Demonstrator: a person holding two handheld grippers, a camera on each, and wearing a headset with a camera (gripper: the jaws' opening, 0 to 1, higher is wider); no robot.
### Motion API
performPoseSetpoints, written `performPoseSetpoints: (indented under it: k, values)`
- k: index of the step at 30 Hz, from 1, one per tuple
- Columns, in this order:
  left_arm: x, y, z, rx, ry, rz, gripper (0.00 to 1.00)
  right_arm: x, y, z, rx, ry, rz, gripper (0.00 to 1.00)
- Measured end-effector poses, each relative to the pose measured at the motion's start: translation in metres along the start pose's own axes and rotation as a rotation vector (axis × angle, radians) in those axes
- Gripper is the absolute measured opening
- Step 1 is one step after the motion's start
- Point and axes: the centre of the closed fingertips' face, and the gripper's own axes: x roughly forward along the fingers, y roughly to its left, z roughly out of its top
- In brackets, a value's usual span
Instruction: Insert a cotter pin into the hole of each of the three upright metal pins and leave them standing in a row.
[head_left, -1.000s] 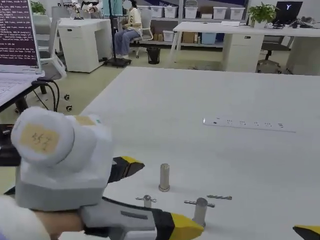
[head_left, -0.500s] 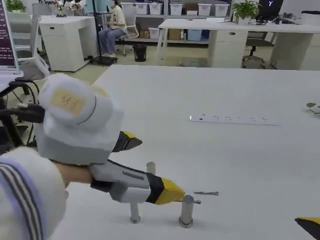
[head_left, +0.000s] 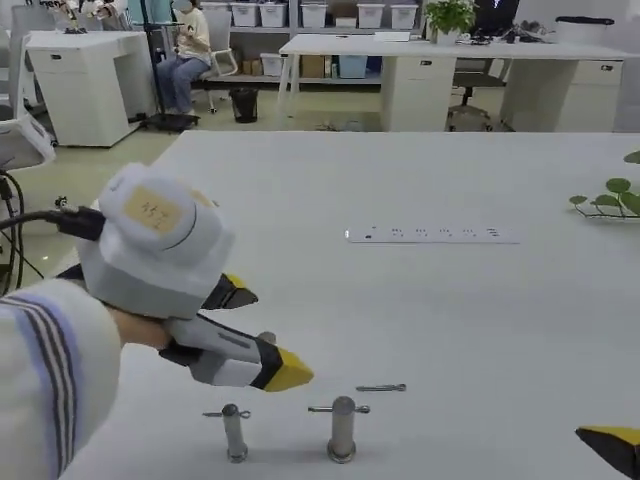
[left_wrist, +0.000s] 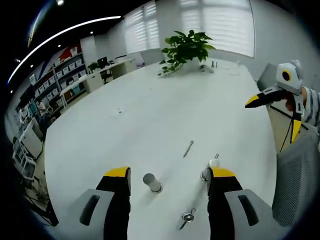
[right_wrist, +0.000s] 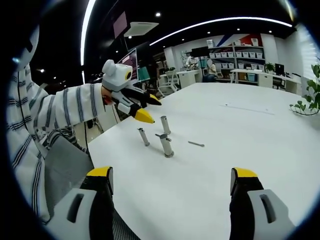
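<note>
Over the white surface (head_left: 450, 300) the left gripper (head_left: 262, 335) hovers, jaws wide, the bare metal pin (left_wrist: 151, 182) in line between them; the right gripper (right_wrist: 171, 176), jaws also wide, is near right. Nearer stand the left pin (head_left: 234, 430) and right pin (head_left: 342, 430), each with a cotter pin through; a loose cotter pin (head_left: 381, 388) lies just right.

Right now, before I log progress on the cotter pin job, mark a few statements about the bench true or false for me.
1. The left near pin and the right near pin each carry a cotter pin. True.
2. The left claw is shut on a cotter pin. False: it is open and holds nothing; the bare pin shows between its jaws in the left gripper view.
3. A loose cotter pin lies on the table. True.
4. The right claw grips a metal pin. False: it is open, empty and apart from the pins.
</note>
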Motion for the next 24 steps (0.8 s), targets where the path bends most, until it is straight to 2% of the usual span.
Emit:
performPoseSetpoints:
  k: [2,3,4,10,14,19,24]
  values:
    - [0.003,0.002,-0.004,0.015,0.024,-0.005,0.55,0.0,-0.001,-0.001,0.007,0.001,-0.002,0.96]
    - [0.004,0.003,-0.011,0.023,0.065,-0.018,0.53,-0.001,-0.001,-0.001,0.008,0.001,-0.002,0.96]
    - [0.005,0.004,-0.012,0.029,0.079,-0.019,0.51,-0.001,-0.001,-0.001,0.01,0.001,-0.002,0.96]
    - [0.013,0.01,-0.014,0.018,0.076,-0.034,0.44,-0.001,0.0,-0.006,0.023,0.014,-0.003,0.95]
    - [0.019,0.011,-0.022,0.02,0.098,-0.053,0.4,-0.004,-0.001,-0.005,0.026,0.015,-0.004,0.95]
    - [0.027,0.018,-0.03,0.022,0.123,-0.052,0.34,-0.006,-0.004,-0.005,0.032,0.015,-0.013,0.95]
    - [0.033,0.024,-0.036,0.031,0.13,-0.047,0.29,-0.005,-0.005,-0.011,0.058,0.023,-0.014,0.94]
